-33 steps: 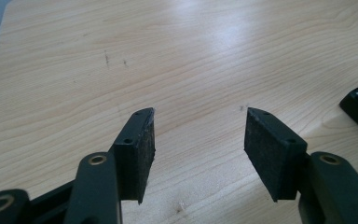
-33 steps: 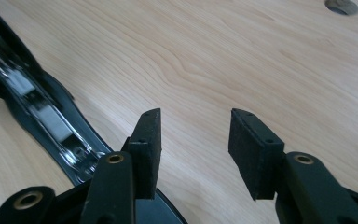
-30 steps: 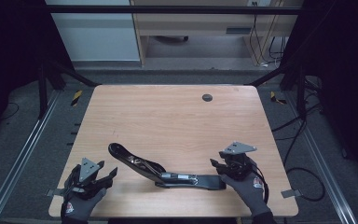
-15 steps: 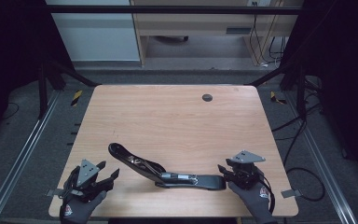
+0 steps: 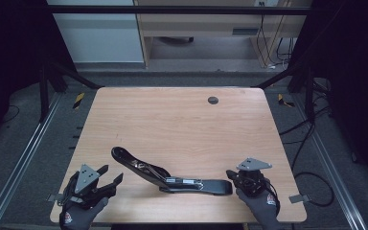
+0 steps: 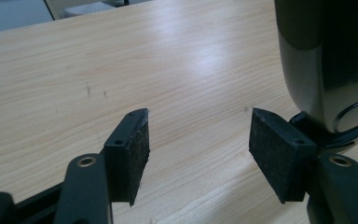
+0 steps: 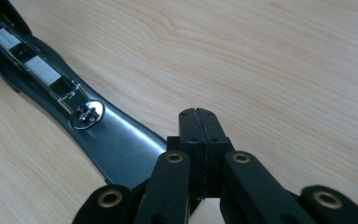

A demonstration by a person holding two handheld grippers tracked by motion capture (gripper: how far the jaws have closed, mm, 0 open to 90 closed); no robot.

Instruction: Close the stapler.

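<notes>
1. Jaws of the right gripper (image 7: 199, 122) had just closed, pads together, nothing held, beside the stapler's (image 5: 172, 173) base end.
2. Left gripper (image 6: 199, 140) gaped, just widened, empty.
3. Stapler lay opened on the table (image 5: 172, 115); grasping remained.

The stapler (image 5: 167, 175) is lying opened out on the desk (image 5: 182, 124), near its front edge. The left claw (image 5: 111, 175) is sitting to its left, the right claw (image 5: 230, 175) at its right end.
</notes>
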